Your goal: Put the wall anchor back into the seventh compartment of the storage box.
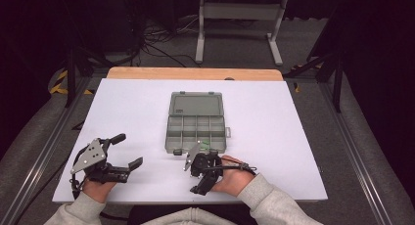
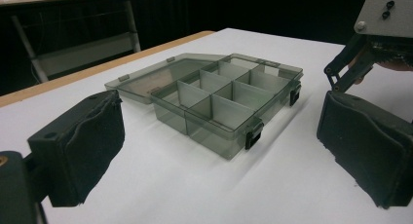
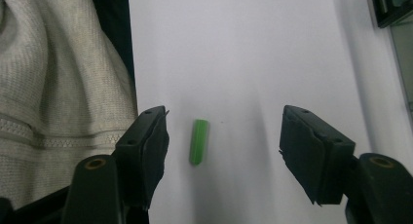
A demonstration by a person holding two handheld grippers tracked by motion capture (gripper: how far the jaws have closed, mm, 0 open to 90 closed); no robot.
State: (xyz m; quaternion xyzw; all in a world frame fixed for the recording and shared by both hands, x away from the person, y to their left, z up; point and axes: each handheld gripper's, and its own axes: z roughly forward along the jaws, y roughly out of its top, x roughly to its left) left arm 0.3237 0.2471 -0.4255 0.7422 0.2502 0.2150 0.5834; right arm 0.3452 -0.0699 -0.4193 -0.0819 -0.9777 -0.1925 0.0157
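Green piece: a small green cylinder [image 3: 199, 141] lies flat on the white surface [image 1: 274, 117], between the jaws of the right claw [image 3: 224, 151], nearer one pad, touching neither.
Right claw: jaws apart, pointing down over the cylinder, just in front of the box's near edge; seen from above at [image 1: 198, 161].
Left claw: [image 1: 128, 150] jaws spread wide with nothing between them, low over the surface, well to the left of the box.
Box: a smoky clear plastic organiser [image 1: 195, 132] with its lid [image 1: 195, 103] laid back flat, dividers upright, black latches on the front wall.
Sleeves: pale knit fabric [image 3: 58, 87] beside the right claw.
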